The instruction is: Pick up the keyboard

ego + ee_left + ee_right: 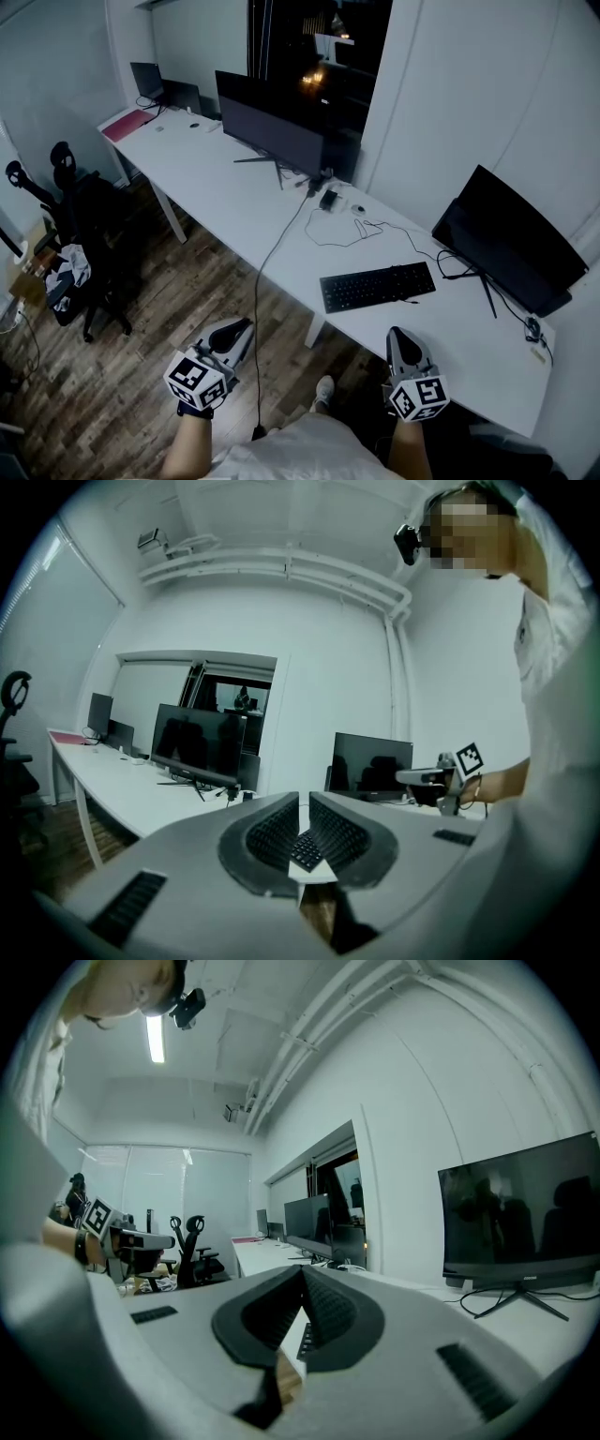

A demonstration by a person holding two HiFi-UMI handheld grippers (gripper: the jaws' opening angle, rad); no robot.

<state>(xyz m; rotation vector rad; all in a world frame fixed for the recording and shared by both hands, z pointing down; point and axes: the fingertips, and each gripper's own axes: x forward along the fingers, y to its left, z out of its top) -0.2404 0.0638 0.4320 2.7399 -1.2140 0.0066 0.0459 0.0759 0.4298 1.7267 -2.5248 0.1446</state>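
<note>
The keyboard point(378, 286) is lying flat near the front edge of the tabletop point(225, 202), toward its right-hand end, well ahead of both tools. You are holding the left gripper point(241, 326) and the right gripper point(397, 335) with jaws pressed together and nothing between them; arriving like this, you are likely to be shoving the thin board along the tabletop instead of gripping it. Its cord point(448, 274) is trailing toward the monitor stand point(487, 291) and could be tugging back as you lift; taking only one end risks the board tipping and slipping out. You are carrying both hands low before your body, grippers pointing roughly level at the desk, marker cubes toward you; the left is hanging over the wooden floor point(187, 272), the right close to that front edge.
</note>
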